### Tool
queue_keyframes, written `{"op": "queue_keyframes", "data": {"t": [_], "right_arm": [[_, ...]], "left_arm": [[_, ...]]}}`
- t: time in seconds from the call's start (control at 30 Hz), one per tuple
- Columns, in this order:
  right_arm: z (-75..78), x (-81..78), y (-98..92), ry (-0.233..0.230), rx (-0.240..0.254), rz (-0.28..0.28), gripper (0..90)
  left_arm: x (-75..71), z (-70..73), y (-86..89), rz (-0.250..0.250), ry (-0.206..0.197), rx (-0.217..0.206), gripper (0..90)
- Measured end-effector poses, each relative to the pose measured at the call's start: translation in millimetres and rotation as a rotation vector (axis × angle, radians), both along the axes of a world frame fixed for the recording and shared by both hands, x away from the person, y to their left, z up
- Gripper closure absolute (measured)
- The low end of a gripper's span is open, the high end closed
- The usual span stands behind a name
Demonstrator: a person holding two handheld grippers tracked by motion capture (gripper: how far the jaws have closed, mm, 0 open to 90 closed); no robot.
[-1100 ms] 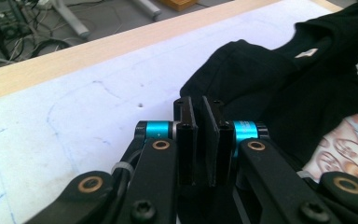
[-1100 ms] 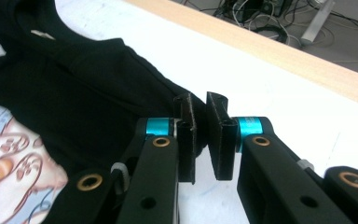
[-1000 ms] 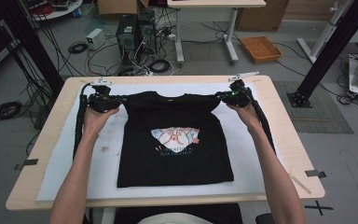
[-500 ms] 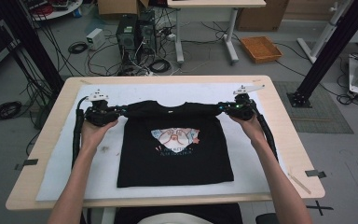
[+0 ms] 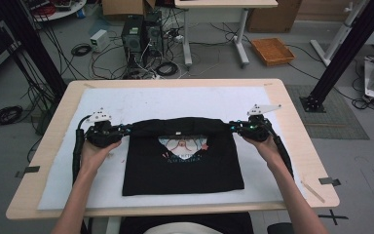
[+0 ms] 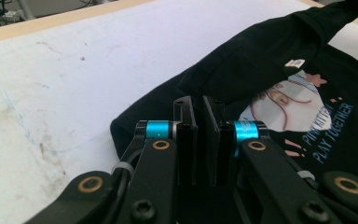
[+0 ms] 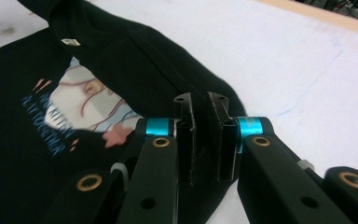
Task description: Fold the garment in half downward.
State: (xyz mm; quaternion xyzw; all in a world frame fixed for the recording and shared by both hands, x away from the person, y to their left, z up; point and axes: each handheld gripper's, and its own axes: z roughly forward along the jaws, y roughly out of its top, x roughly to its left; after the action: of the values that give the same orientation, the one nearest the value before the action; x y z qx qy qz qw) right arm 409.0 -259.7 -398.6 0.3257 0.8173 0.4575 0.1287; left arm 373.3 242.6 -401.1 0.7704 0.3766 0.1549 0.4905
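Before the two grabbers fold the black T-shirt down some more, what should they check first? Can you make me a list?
1. Left gripper shut on the black T-shirt: ok, its jaws are nearly together with black cloth around them.
2. Right gripper shut on the shirt: ok, same in the right gripper view.
3. Both grippers level with each other: ok, the folded top edge runs straight across.
4. Fold smooth: not ok, the cloth bunches into a thick roll.
5. Bottom hem flat on the white mat: ok.
6. How many layers each gripper pinches: cannot tell.
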Motion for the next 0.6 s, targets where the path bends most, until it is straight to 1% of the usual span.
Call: {"op": "queue_keyframes", "data": {"t": [0.1, 0.2, 0.23, 0.33, 0.37, 0.4, 0.43, 0.47, 0.5, 0.57, 0.6], "right_arm": [[-2.1, -9.4, -1.6, -0.006, -0.004, 0.002, 83.1], [-4.1, -17.5, -4.5, -0.001, 0.006, 0.014, 83.1], [-4.1, -17.5, -4.5, -0.001, 0.006, 0.014, 83.1], [-7.5, -28.6, -7.6, 0.001, 0.017, 0.028, 83.1], [-8.0, -31.8, -8.1, 0.006, 0.021, 0.034, 83.1], [-8.5, -35.0, -8.3, 0.009, 0.025, 0.037, 83.1], [-8.7, -38.4, -8.3, 0.008, 0.024, 0.046, 83.1], [-8.5, -42.6, -8.1, 0.005, 0.020, 0.052, 83.1], [-8.7, -46.0, -8.5, -0.002, 0.022, 0.060, 83.1], [-9.7, -52.1, -9.8, -0.004, 0.019, 0.069, 83.1], [-10.5, -54.8, -10.8, 0.003, 0.024, 0.072, 83.1]], "left_arm": [[-9.4, -1.9, -1.1, -0.011, -0.008, -0.003, 83.8], [-19.1, -1.3, -1.3, -0.031, -0.015, 0.012, 83.8], [-19.1, -1.3, -1.3, -0.031, -0.015, 0.012, 83.8], [-33.0, -2.1, 0.2, -0.047, -0.016, -0.013, 83.8], [-36.4, -2.7, 0.3, -0.055, -0.014, -0.013, 83.8], [-36.4, -2.7, 0.3, -0.055, -0.014, -0.013, 83.8], [-43.7, -4.9, -0.5, -0.064, -0.011, -0.009, 83.8], [-43.7, -4.9, -0.5, -0.064, -0.011, -0.009, 83.8], [-50.4, -7.0, -0.1, -0.076, -0.006, 0.000, 83.8], [-56.5, -9.7, 1.2, -0.082, -0.001, -0.008, 83.8], [-59.6, -10.8, 1.9, -0.086, 0.003, -0.012, 83.8]]}}
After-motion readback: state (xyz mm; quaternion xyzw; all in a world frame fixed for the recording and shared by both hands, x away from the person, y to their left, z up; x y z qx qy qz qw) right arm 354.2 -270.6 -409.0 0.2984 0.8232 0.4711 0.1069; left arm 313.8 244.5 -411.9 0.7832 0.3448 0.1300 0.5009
